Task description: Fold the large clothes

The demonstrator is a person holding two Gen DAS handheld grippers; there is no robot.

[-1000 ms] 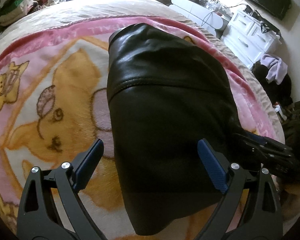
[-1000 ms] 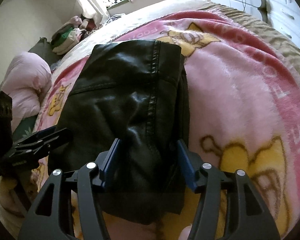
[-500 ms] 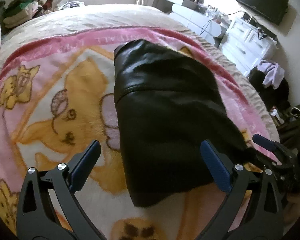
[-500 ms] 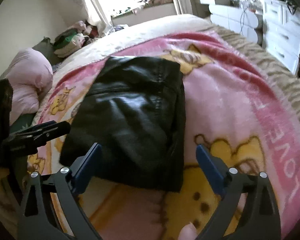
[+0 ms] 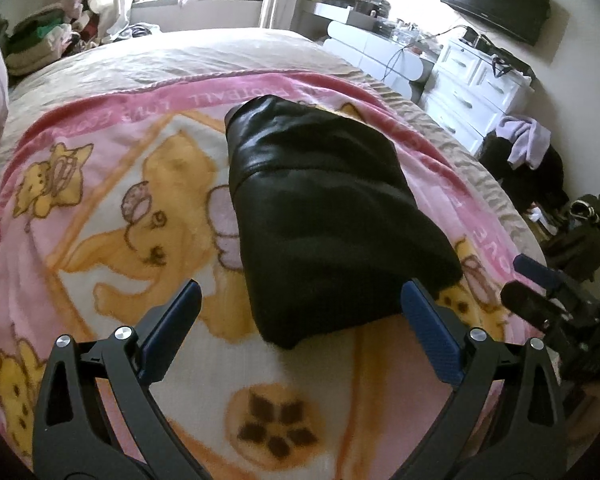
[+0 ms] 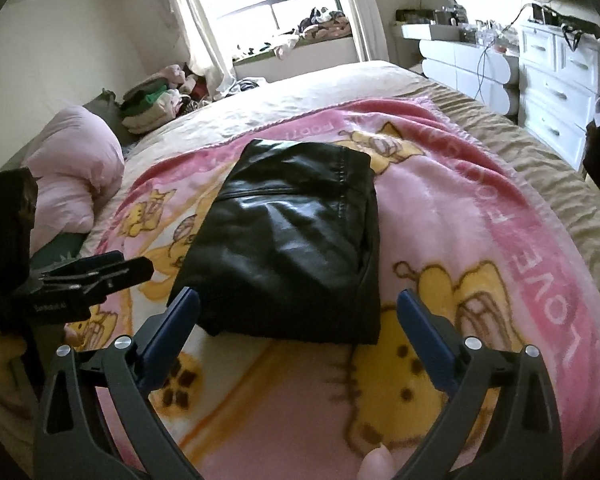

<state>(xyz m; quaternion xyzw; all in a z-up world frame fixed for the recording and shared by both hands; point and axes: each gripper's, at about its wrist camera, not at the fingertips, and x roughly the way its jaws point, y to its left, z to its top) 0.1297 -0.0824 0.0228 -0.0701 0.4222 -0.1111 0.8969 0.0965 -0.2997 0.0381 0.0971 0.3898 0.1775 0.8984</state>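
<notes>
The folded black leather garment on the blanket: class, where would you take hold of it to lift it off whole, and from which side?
Probably grip the black leather garment at its near edge, one corner each. It lies flat in stacked layers on the pink blanket, and the layered near end faces both grippers. The left gripper and right gripper stand open with nothing between the jaws; the right's have just been opening. Slide a finger under all layers from the near side.

Folded black leather garment lying flat on a pink cartoon-print blanket spread over the bed. Right gripper, jaws just opened wide and empty, above the blanket before the garment's near edge. Left gripper at left. White dresser at right.
</notes>
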